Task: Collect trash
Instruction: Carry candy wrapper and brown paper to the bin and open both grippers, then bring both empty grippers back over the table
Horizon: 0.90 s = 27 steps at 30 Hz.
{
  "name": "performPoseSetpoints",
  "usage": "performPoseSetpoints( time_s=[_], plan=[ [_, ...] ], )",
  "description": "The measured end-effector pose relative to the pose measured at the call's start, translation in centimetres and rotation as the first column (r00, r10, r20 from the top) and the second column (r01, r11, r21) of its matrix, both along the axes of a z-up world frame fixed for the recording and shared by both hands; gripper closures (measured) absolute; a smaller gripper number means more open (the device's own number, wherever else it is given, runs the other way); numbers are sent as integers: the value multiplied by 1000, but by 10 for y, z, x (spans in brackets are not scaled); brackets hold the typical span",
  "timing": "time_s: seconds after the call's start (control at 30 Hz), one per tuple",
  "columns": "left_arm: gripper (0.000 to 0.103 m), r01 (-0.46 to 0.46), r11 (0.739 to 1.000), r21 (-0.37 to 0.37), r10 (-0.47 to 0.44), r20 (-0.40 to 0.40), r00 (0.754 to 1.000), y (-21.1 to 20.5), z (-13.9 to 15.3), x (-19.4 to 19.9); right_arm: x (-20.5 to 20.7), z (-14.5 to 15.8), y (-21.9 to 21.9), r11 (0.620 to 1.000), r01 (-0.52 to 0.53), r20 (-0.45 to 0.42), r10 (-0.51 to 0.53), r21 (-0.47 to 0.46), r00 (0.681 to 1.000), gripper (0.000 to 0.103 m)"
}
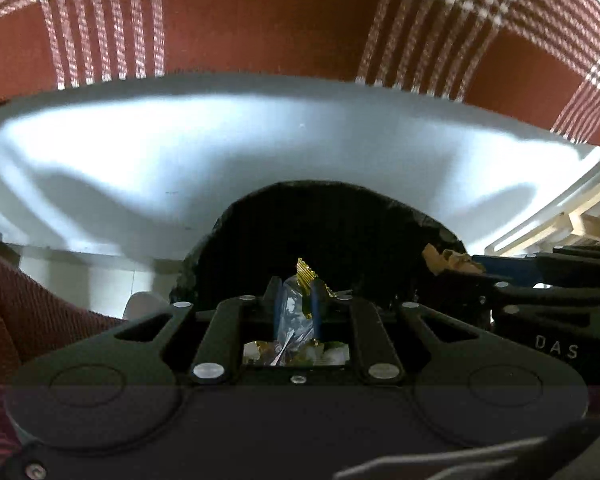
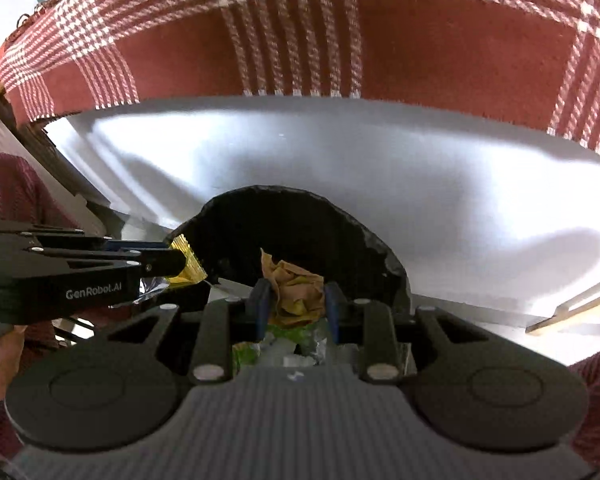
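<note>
My left gripper (image 1: 296,296) is shut on a clear and gold foil wrapper (image 1: 298,300), held over the black bin bag (image 1: 324,232). In the right wrist view that wrapper (image 2: 186,266) shows at the tip of the left gripper (image 2: 172,264), at the bag's left rim. My right gripper (image 2: 296,300) is shut on a crumpled brown paper ball (image 2: 296,288) above the black bin bag (image 2: 300,224). The left wrist view shows the same brown paper ball (image 1: 448,260) at the right gripper (image 1: 472,266) by the bag's right rim. Green and white trash (image 2: 288,344) lies below.
A white table surface (image 2: 380,168) spreads behind the bag, and a red and white plaid cloth (image 2: 440,52) hangs beyond it. A person's dark red sleeve (image 1: 28,312) is at the left. Pale wooden slats (image 1: 580,220) show at the far right.
</note>
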<state>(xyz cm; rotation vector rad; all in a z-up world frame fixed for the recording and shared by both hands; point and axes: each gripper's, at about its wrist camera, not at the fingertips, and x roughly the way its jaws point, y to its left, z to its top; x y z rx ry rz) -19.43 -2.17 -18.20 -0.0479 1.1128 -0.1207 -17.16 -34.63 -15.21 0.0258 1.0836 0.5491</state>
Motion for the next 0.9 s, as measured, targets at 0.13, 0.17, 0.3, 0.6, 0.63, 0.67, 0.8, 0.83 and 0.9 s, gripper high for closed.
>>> performPoseSetpoints(
  time_s=[0.13,0.17,0.3,0.6,0.63,0.67,0.8,0.83,0.9],
  plan=[
    [88,-2,1000,-1,2,-7,1000,1,-5,-1,2,0,2,1000,-10,-3,10,-2,1000,66],
    [88,-3,1000,-1,3,-8,1000,0,-4,0,3,0,5,1000,-14,-4,14,-3,1000,66],
    [88,-4,1000,0,4,-10,1000,0,-4,1,3,-1,7,1000,-21,-4,21,-6,1000,65],
    [69,-21,1000,1,21,-10,1000,4,-1,0,3,-1,4,1000,-18,-1,18,1,1000,53],
    [65,-25,1000,2,25,-9,1000,4,-1,0,3,-1,4,1000,-16,-1,16,6,1000,48],
    [65,-27,1000,5,27,-7,1000,5,0,0,3,0,3,1000,-16,-1,16,10,1000,47],
    [55,-37,999,11,37,-5,999,7,4,1,3,0,2,1000,-17,-2,17,21,1000,40],
    [54,-39,999,10,39,-4,999,8,5,1,3,1,2,1000,-18,-2,18,22,1000,40],
    [51,-39,999,10,39,0,999,9,8,1,3,2,2,999,-20,1,20,25,1000,39]
  ],
)
